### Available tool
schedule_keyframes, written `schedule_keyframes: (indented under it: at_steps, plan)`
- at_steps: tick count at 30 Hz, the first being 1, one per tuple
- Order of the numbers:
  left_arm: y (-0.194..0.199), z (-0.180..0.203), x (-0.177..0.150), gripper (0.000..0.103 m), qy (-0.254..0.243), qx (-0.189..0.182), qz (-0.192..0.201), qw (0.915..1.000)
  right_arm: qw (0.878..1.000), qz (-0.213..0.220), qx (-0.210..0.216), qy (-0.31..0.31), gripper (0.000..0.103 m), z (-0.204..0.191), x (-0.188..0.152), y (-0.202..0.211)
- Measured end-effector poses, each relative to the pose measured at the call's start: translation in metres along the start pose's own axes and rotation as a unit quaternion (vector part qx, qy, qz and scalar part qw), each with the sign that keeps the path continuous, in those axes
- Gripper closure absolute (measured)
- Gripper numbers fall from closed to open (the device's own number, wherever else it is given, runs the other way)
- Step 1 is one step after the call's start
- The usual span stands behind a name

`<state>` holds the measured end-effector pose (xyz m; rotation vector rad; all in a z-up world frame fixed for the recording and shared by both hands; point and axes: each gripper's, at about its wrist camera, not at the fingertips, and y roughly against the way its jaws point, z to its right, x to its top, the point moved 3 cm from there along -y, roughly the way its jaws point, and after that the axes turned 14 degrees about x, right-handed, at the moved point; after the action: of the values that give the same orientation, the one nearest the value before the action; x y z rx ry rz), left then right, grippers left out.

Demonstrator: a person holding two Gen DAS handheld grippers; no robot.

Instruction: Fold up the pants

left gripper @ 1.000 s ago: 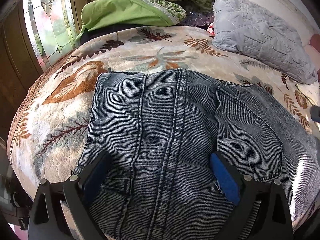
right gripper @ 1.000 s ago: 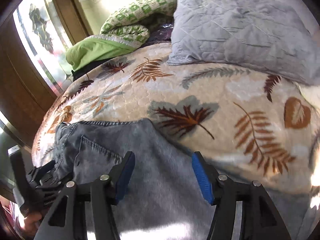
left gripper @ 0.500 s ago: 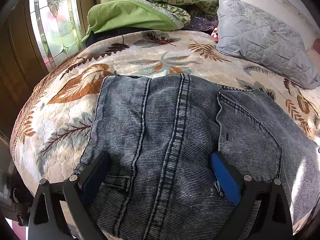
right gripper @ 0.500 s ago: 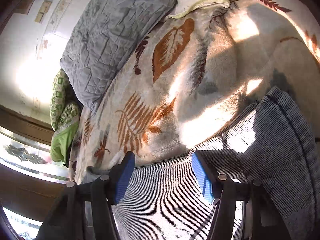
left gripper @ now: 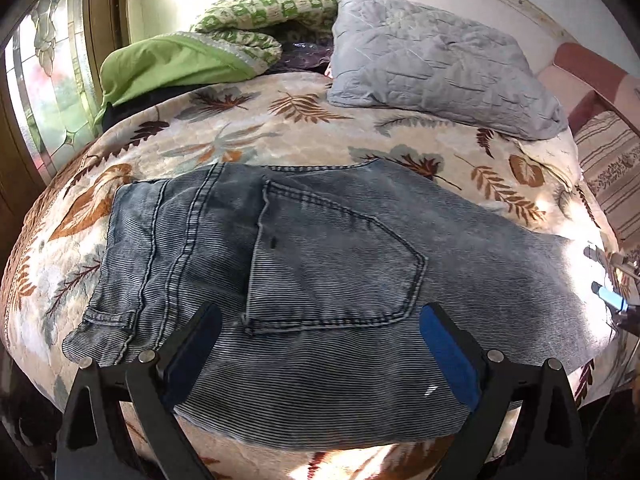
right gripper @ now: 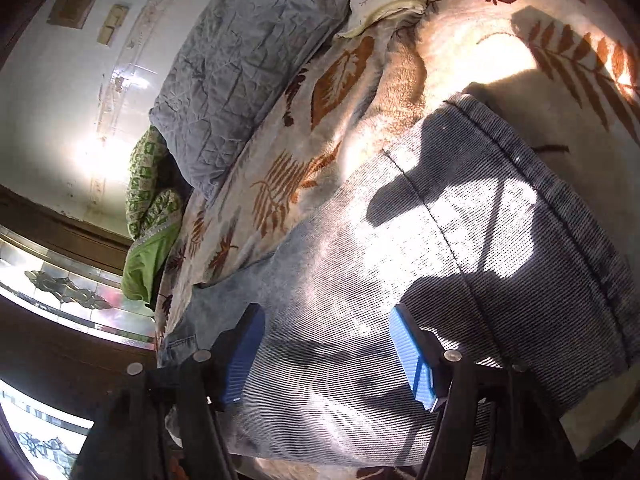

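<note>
Lying folded lengthwise along the bed's (left gripper: 280, 136) near edge, the pants (left gripper: 320, 264) await cross-folds; left gripper (left gripper: 320, 344) and right gripper (right gripper: 328, 344) hover, jaws apart, empty

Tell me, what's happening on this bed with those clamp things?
A person holds a two-finger gripper in each hand to fold a pair of jeans spread flat on the leaf-print blanket. The left gripper hovers open by the back pocket; the right gripper, also open, is near the leg hem. Neither grips anything.
</note>
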<state>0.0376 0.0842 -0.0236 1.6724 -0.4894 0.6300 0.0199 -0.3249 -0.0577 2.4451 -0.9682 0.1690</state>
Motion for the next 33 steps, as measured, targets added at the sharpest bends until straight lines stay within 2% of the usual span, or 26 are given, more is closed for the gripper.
schedule_keyframes:
  at_steps: [1, 4, 7, 10, 15, 18, 24, 26, 27, 28, 29, 30, 32, 33]
  plan:
    - [0.006, 0.007, 0.001, 0.004, -0.003, -0.006, 0.008, 0.9999, 1.0, 0.014, 0.023, 0.013, 0.035, -0.01, -0.001, 0.012]
    - [0.015, 0.032, 0.004, 0.004, -0.019, -0.025, 0.009, 0.9995, 0.998, 0.059, 0.029, 0.025, 0.034, -0.021, -0.01, 0.056]
    - [0.017, 0.061, 0.007, 0.004, -0.025, -0.055, -0.005, 0.9982, 0.995, 0.085, 0.0, -0.055, 0.034, 0.015, -0.023, 0.092]
    - [0.016, 0.093, 0.009, 0.004, -0.029, -0.079, -0.017, 0.9963, 0.987, 0.09, -0.02, -0.132, 0.034, 0.056, -0.032, 0.112]
    - [0.01, 0.139, 0.007, 0.004, -0.06, -0.086, -0.035, 0.9939, 0.982, 0.08, -0.021, -0.168, 0.034, 0.081, -0.026, 0.108]
    - [0.006, 0.153, 0.006, 0.004, -0.067, -0.083, -0.04, 0.9935, 0.985, 0.08, -0.023, -0.151, 0.034, 0.08, -0.019, 0.102]
    - [0.001, 0.174, 0.006, 0.004, -0.072, -0.089, -0.051, 0.9921, 0.979, 0.107, -0.032, -0.168, 0.034, 0.085, -0.008, 0.098]
    - [-0.006, 0.184, 0.003, 0.004, -0.09, -0.072, -0.054, 0.9919, 0.981, 0.107, -0.037, -0.155, 0.034, 0.083, -0.007, 0.096]
    - [-0.013, 0.191, -0.001, 0.004, -0.109, -0.052, -0.064, 0.9906, 0.983, 0.104, -0.046, -0.144, 0.041, 0.081, -0.007, 0.095]
    - [-0.021, 0.198, -0.006, 0.004, -0.133, -0.033, -0.075, 0.9877, 0.984, 0.101, -0.064, -0.135, 0.057, 0.079, -0.006, 0.094]
    - [-0.025, 0.204, -0.01, 0.002, -0.155, -0.016, -0.069, 0.9854, 0.983, 0.099, -0.078, -0.13, 0.064, 0.079, -0.006, 0.094]
    - [-0.021, 0.206, -0.009, 0.0, -0.167, -0.007, -0.048, 0.9848, 0.984, 0.096, -0.084, -0.128, 0.068, 0.079, -0.005, 0.093]
    - [-0.014, 0.207, -0.005, 0.0, -0.183, 0.005, -0.045, 0.9821, 0.985, 0.087, -0.107, -0.1, 0.071, 0.072, -0.003, 0.092]
    - [-0.008, 0.205, -0.001, 0.001, -0.176, 0.001, -0.038, 0.9837, 0.986, 0.083, -0.121, -0.082, 0.071, 0.066, -0.001, 0.09]
